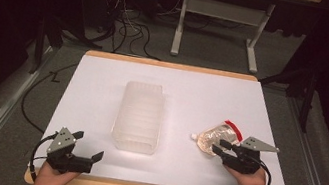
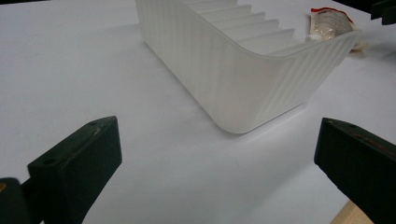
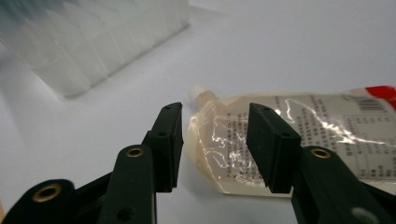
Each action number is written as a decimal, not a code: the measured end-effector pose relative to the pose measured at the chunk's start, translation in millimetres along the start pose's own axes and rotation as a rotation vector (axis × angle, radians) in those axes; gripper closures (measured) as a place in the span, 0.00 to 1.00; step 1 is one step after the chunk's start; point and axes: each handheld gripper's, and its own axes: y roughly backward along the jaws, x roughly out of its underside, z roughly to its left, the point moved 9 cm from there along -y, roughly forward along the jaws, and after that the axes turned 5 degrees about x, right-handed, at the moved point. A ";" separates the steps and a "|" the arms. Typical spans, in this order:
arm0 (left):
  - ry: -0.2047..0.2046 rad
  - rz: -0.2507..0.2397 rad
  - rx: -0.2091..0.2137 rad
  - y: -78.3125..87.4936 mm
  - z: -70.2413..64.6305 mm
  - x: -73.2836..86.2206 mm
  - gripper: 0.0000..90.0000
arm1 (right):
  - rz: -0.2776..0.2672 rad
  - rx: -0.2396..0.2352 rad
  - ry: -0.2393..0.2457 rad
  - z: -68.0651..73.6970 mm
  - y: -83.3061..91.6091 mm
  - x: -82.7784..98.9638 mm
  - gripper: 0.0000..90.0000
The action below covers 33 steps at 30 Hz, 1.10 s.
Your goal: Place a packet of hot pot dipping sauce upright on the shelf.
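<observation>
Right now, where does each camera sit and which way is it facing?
High view: above the person's side, looking forward and down on the table; both hands, left gripper and right gripper show.
Left gripper view: low, facing the translucent bin; its own fingers stand wide apart.
Right gripper view: low, facing the spouted pouch; its own fingers straddle the pouch corner.
All three share bin and pouch.

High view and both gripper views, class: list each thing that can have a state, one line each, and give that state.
Translucent bin: upright, open-topped, nothing visible inside.
Spout pouch: lying flat on the table, white cap on, holding liquid.
Right gripper: jaws partly open, straddling the pouch's spout corner, not yet pressing on it.
Left gripper: jaws wide open, holding nothing, near the table's front edge.
</observation>
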 end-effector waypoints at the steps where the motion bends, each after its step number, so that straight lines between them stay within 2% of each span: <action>1: 0.001 0.000 -0.001 0.0 -0.2 0.3 0.01 | 0.013 -0.006 0.006 1.4 -2.0 1.8 0.66; 7: 0.001 0.004 -0.001 -0.1 0.4 0.8 0.02 | 0.069 -0.019 0.037 7.8 -9.6 8.7 0.66; 15: -0.009 0.004 0.008 0.3 -1.2 1.0 0.02 | 0.129 -0.028 0.046 10.8 -17.0 16.7 0.66; 20: 0.000 -0.003 0.008 0.0 -0.4 0.2 0.02 | 0.148 -0.026 0.052 10.5 -20.0 19.5 0.67; 23: -0.009 0.001 0.011 0.9 -2.0 0.4 0.02 | 0.156 -0.029 0.055 11.4 -20.6 20.5 0.69; 26: -0.006 -0.005 0.009 1.4 -1.7 -0.6 0.02 | 0.157 -0.032 0.073 12.3 -20.4 20.9 0.71; 33: -0.001 0.009 0.009 -1.0 -0.2 1.8 0.02 | 0.166 -0.042 0.078 11.6 -23.0 21.7 0.74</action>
